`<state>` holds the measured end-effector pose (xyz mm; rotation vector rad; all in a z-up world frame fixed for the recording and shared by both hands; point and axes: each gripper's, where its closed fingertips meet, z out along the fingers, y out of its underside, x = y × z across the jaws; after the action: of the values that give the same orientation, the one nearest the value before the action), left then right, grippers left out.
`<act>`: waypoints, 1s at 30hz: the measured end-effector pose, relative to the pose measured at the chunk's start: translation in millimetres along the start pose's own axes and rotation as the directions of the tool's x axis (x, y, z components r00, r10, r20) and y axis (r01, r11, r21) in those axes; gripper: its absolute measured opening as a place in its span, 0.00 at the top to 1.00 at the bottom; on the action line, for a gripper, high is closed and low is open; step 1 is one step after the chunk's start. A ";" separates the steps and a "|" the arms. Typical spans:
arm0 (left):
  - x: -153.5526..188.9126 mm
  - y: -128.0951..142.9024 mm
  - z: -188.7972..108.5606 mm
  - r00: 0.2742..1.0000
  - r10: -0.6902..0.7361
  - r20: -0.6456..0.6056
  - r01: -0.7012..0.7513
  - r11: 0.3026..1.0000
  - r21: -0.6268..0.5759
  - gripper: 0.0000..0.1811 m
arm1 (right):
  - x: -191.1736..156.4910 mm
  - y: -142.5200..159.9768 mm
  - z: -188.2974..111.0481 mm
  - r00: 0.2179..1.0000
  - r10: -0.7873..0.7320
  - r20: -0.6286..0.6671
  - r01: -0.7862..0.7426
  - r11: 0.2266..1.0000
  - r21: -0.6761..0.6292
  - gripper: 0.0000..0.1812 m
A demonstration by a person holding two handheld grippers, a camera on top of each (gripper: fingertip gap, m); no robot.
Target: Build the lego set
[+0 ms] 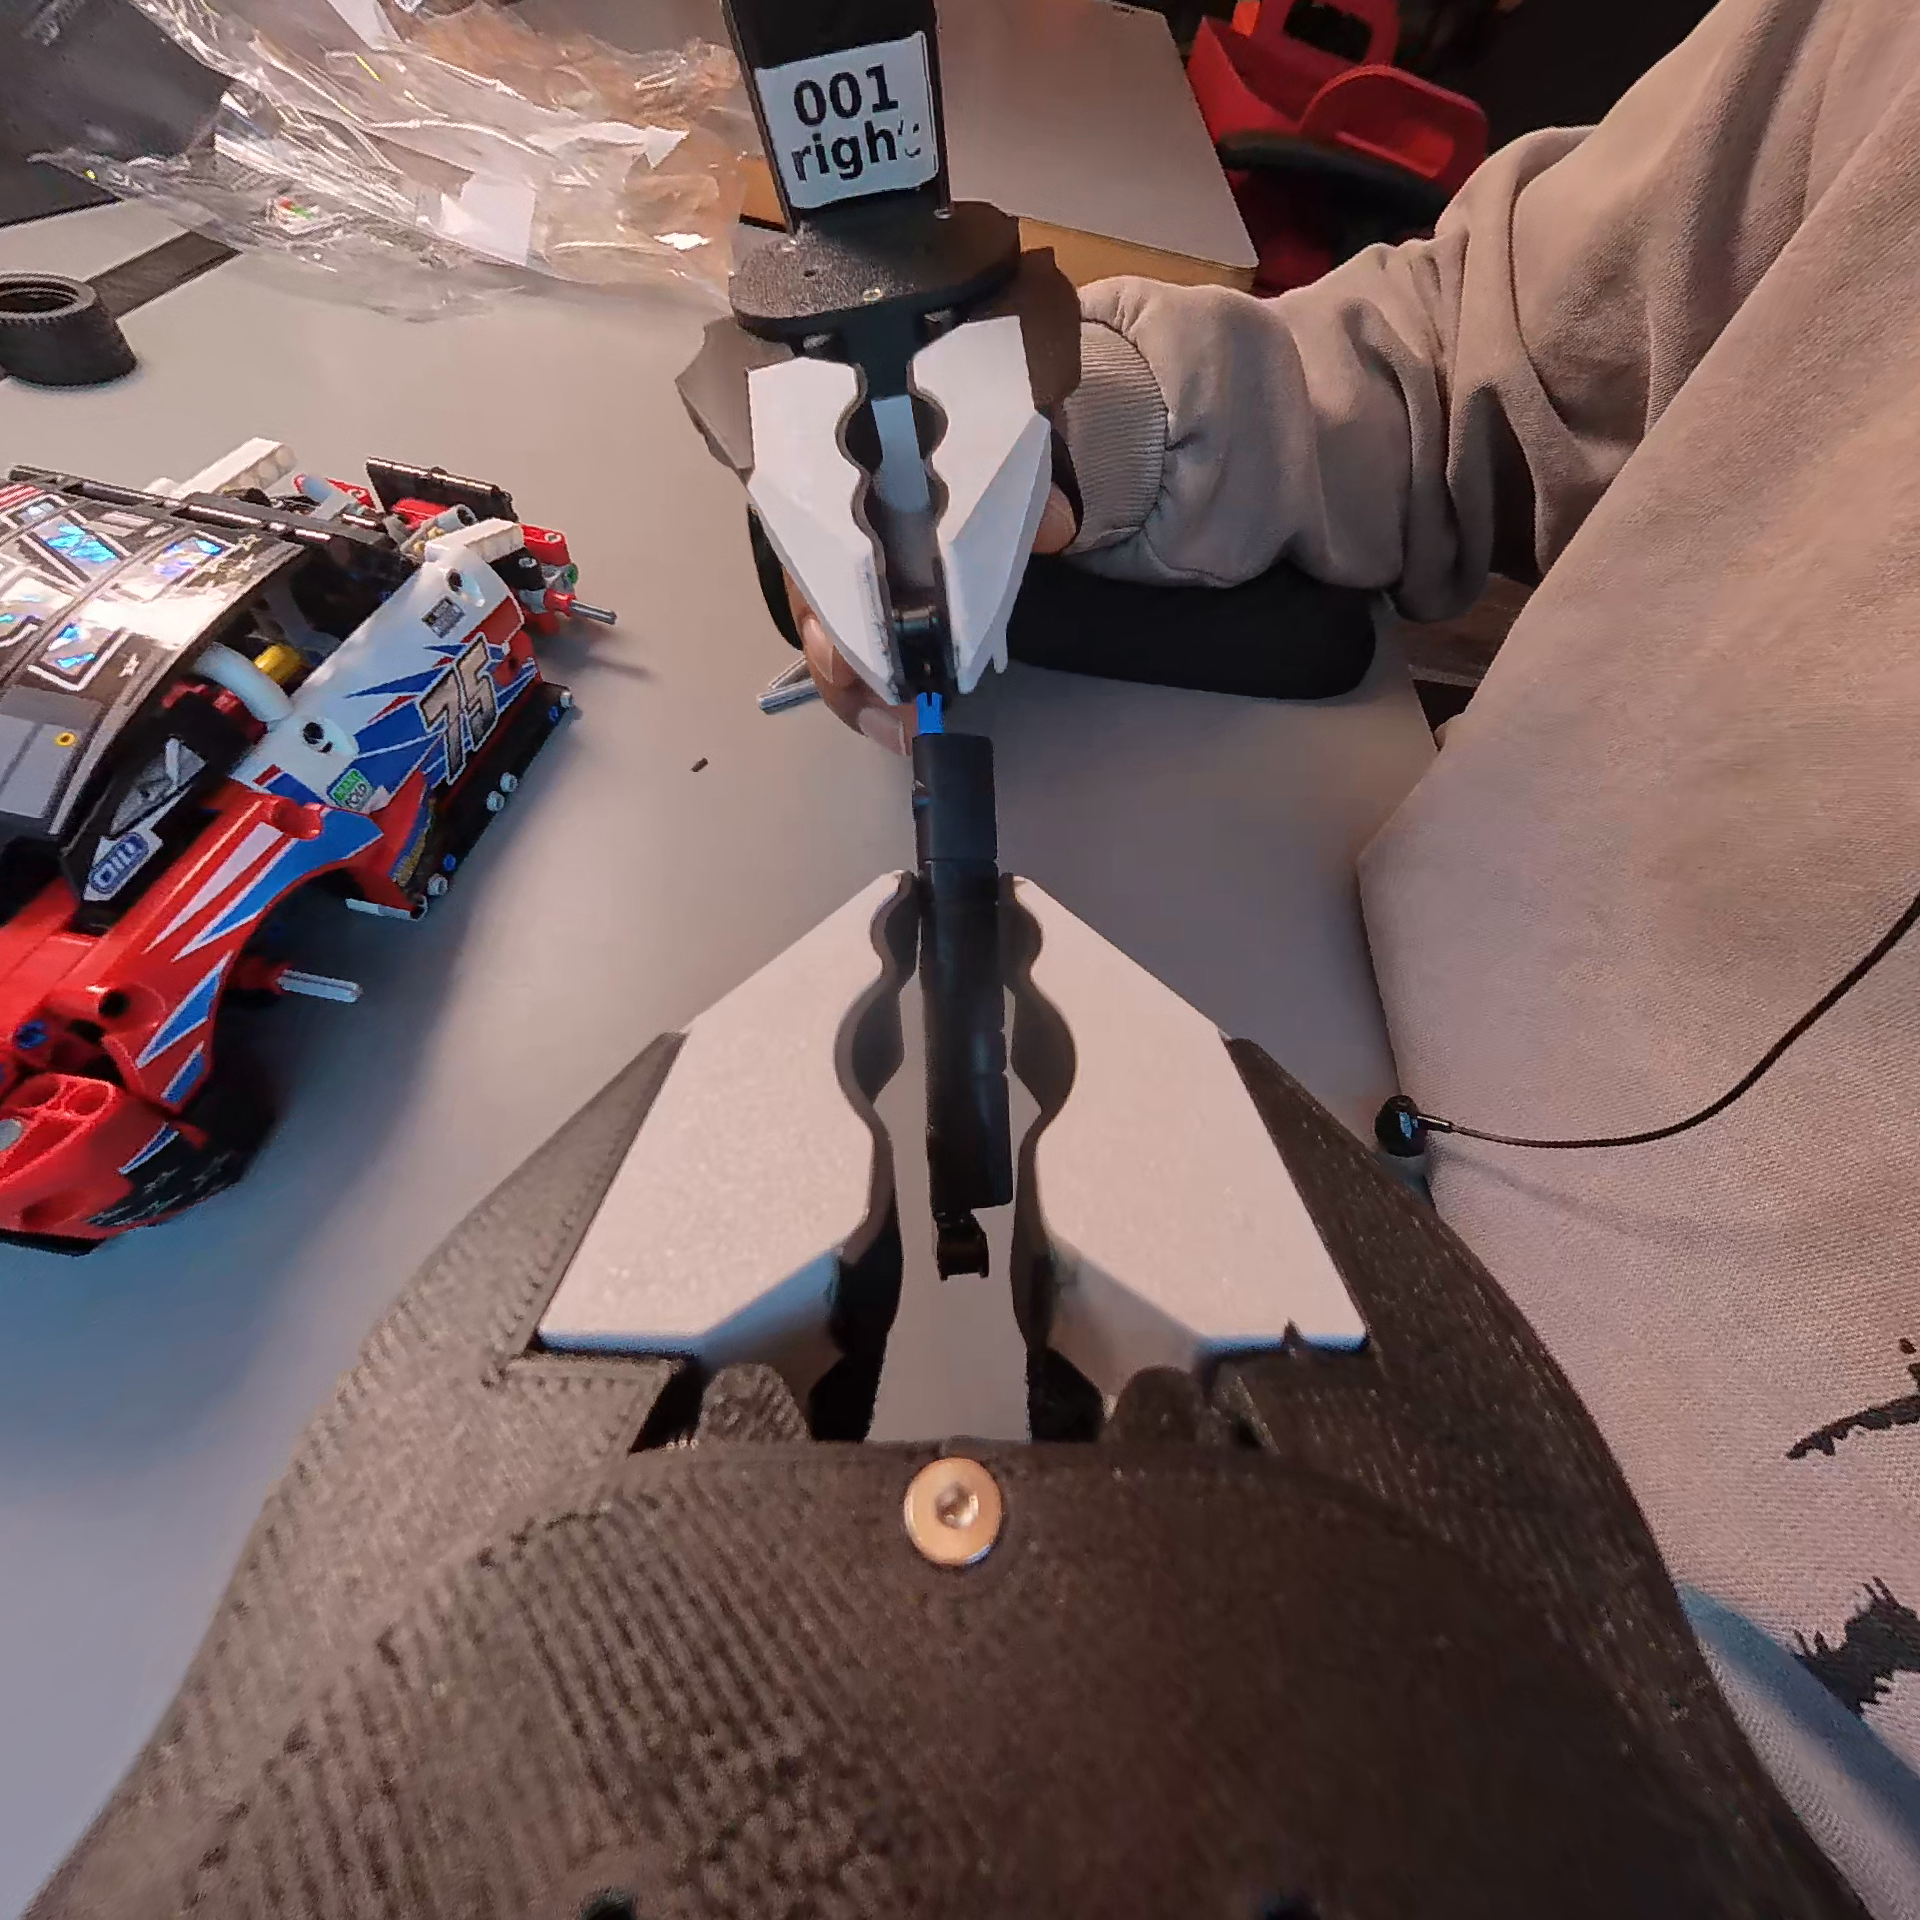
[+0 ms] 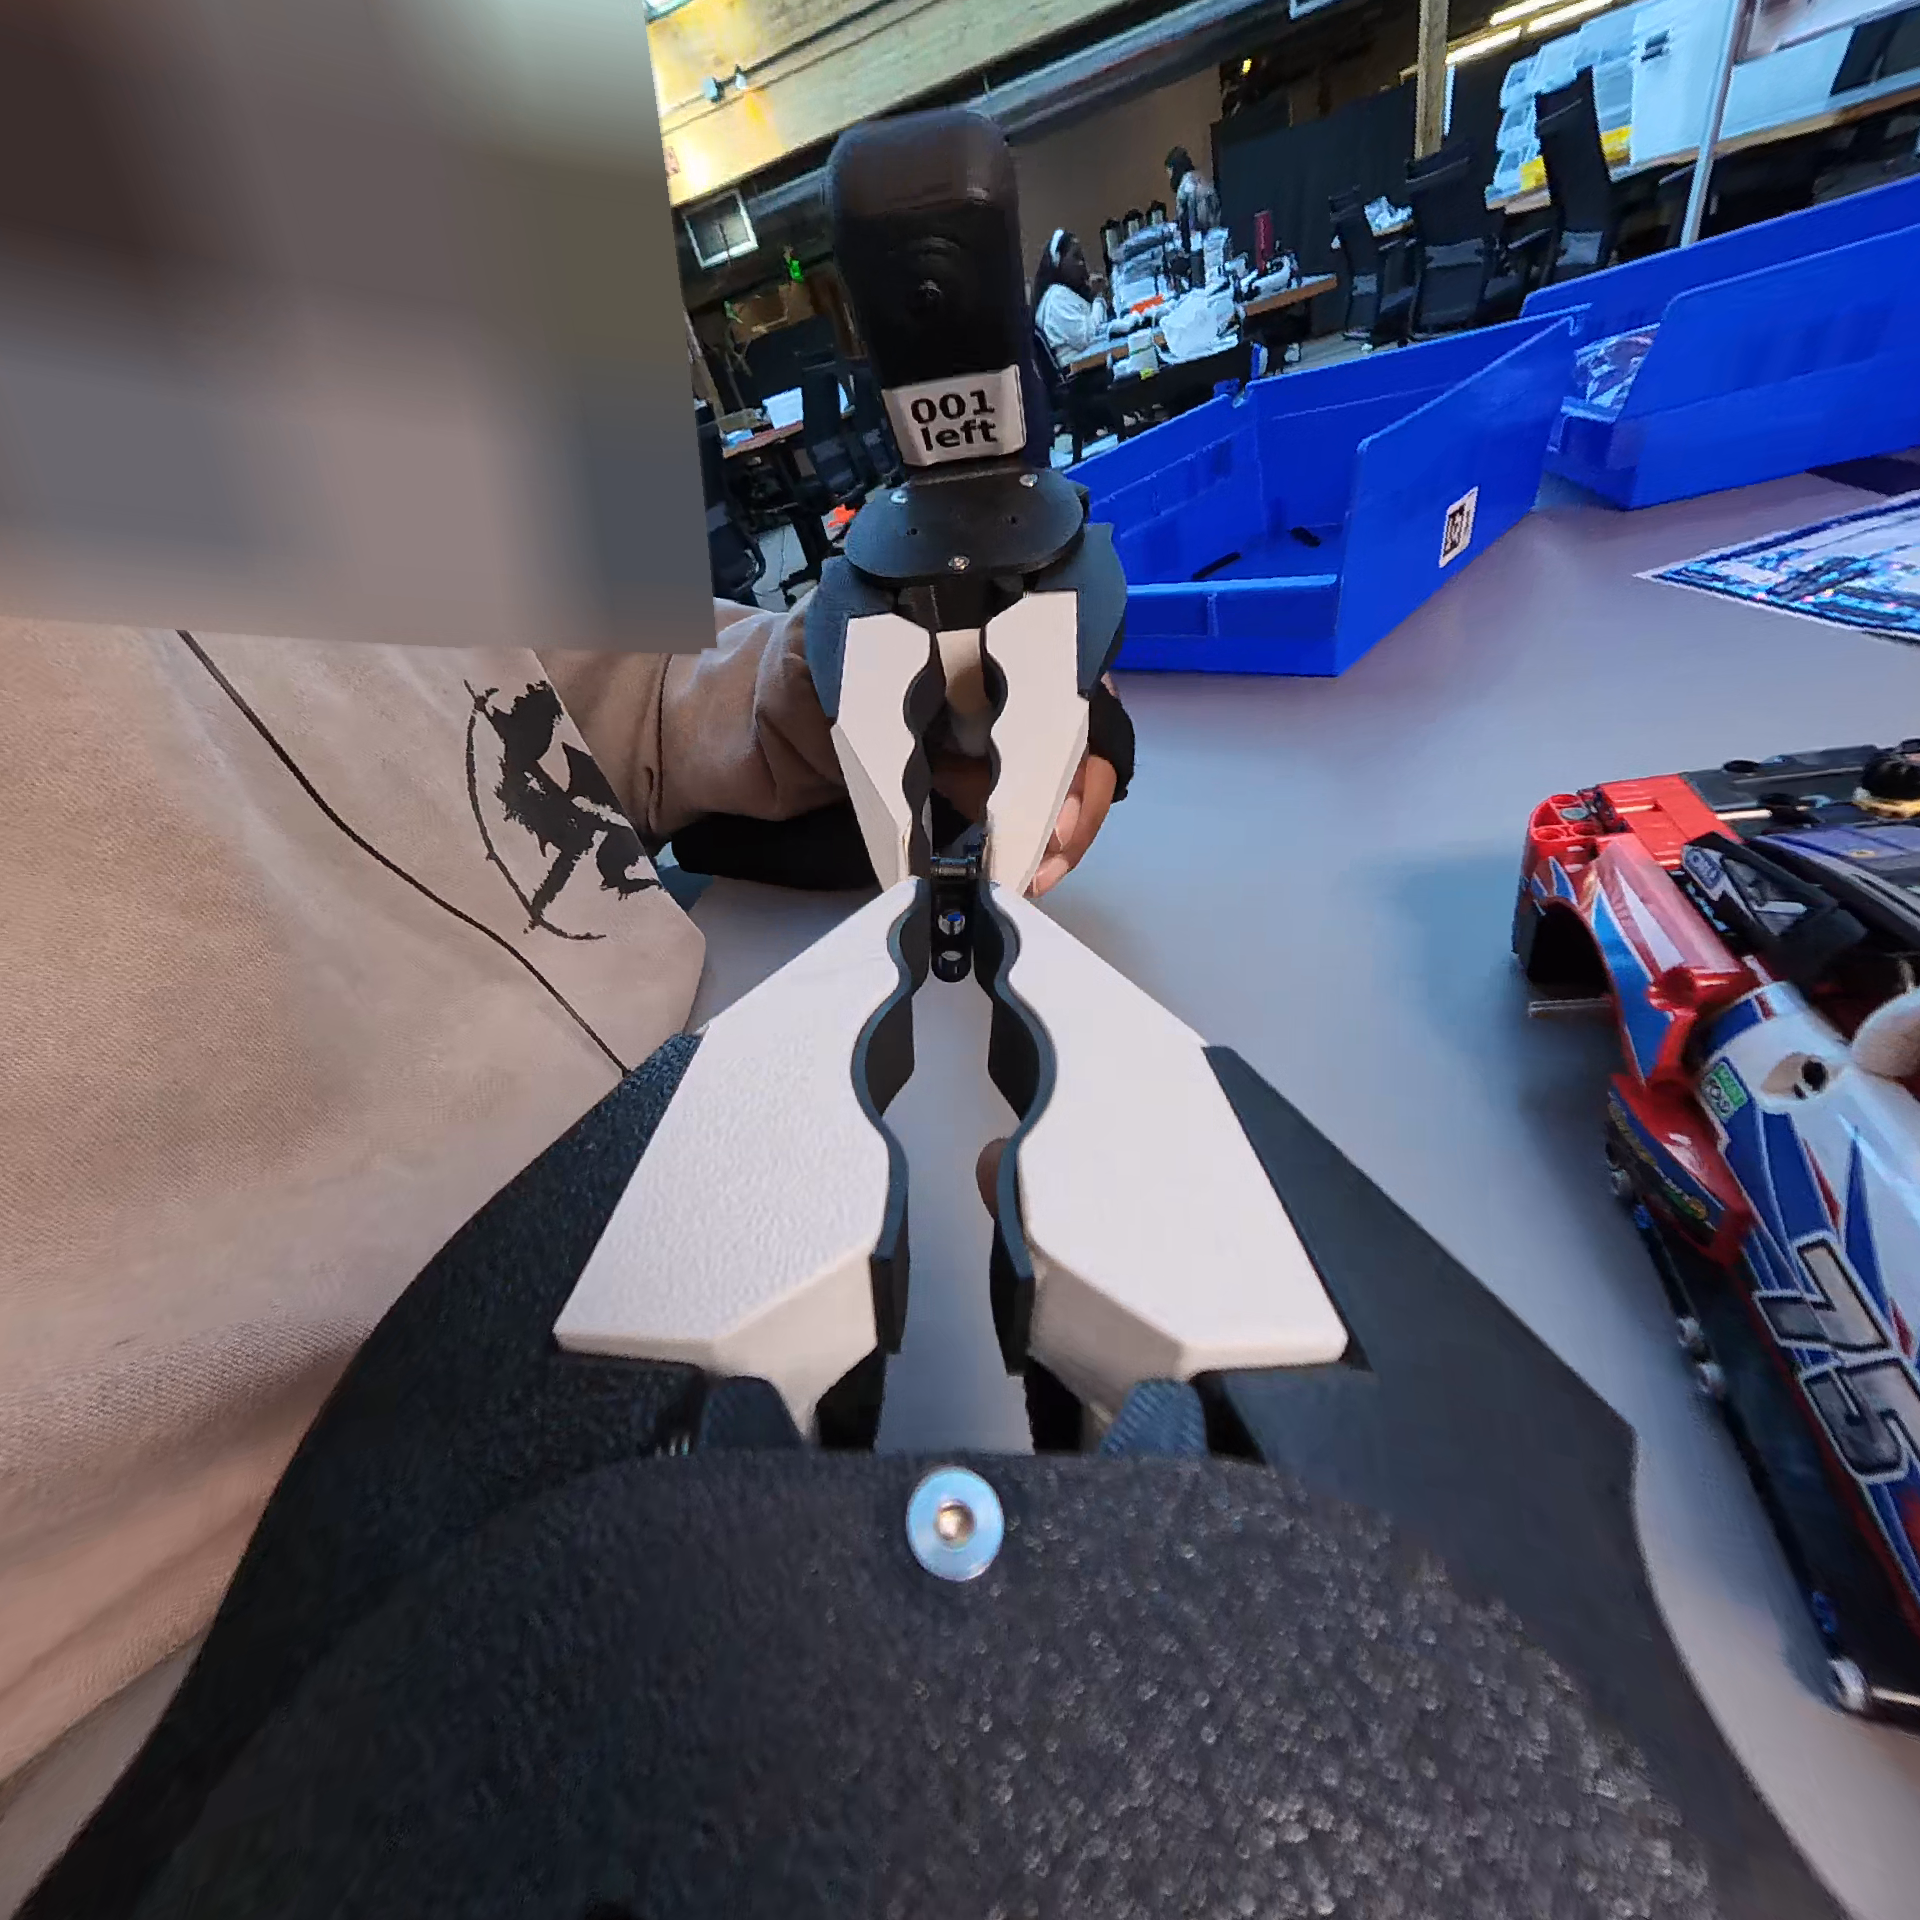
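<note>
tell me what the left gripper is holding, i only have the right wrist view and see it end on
Observer: The left gripper has its fingers shut on a long black lego beam assembly.
Operator: anything on its far tip
Observer: A small blue plastic pin sticks out there, meeting the small black connector piece in the right gripper.
Operator: any loose wheels around
Observer: One black rubber tyre lies on the grey table, beyond the red, white and blue lego car.

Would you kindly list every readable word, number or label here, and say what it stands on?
I won't quote writing; its bearers are:
White label above the right claw.
White label above the left claw.
Decals on the lego car's side.
Tag on the blue bin: too small.
</note>
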<state>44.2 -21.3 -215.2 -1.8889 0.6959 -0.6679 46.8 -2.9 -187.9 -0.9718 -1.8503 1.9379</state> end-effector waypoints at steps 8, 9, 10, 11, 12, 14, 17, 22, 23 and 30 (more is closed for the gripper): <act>-0.4 0.7 0.3 1.000 -0.006 0.006 0.006 1.000 -0.013 0.93 | -0.1 -3.3 3.4 0.999 0.041 0.003 -0.041 0.999 0.030 0.98; -0.7 0.7 0.0 1.000 -0.010 0.007 0.010 1.000 -0.016 0.93 | 0.1 -4.0 3.7 0.998 0.055 0.005 -0.055 0.998 0.036 0.98; -0.7 1.5 0.0 1.000 -0.013 0.006 0.013 1.000 -0.021 0.93 | 0.5 -4.8 3.8 0.997 0.071 0.009 -0.072 0.997 0.041 0.98; -0.7 2.2 0.1 1.000 -0.014 0.006 0.014 1.000 -0.024 0.93 | 1.6 -5.5 3.5 0.996 0.086 0.009 -0.087 0.995 0.046 0.97; -1.0 3.0 0.4 1.000 -0.016 0.008 0.016 0.999 -0.030 0.93 | 3.1 -5.7 3.0 0.995 0.098 0.007 -0.098 0.994 0.047 0.97; -1.8 4.8 1.2 1.000 -0.023 0.011 0.024 0.999 -0.042 0.93 | 3.3 -2.9 3.6 0.994 0.111 0.010 -0.111 0.993 0.031 0.97; -1.5 8.5 2.7 0.999 -0.034 0.005 0.034 0.998 -0.058 0.93 | 4.6 1.0 5.0 0.994 0.110 -0.004 -0.110 0.994 0.009 0.98; -1.9 6.6 1.4 0.999 -0.052 0.001 0.052 0.997 -0.049 0.93 | 7.5 2.1 3.1 0.990 0.141 -0.008 -0.141 0.990 -0.001 0.97; -2.1 7.2 1.6 0.999 -0.053 0.002 0.053 0.997 -0.053 0.93 | 7.9 3.3 3.2 0.989 0.145 -0.009 -0.145 0.989 -0.009 0.97; -1.6 13.6 4.1 0.998 -0.060 -0.005 0.059 0.995 -0.083 0.93 | 7.1 10.8 6.6 0.988 0.153 -0.011 -0.153 0.987 -0.049 0.97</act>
<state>43.6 -22.6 -229.4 -1.9909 0.6834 -0.6937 39.9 -4.9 -200.5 -1.1665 -1.8783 1.9795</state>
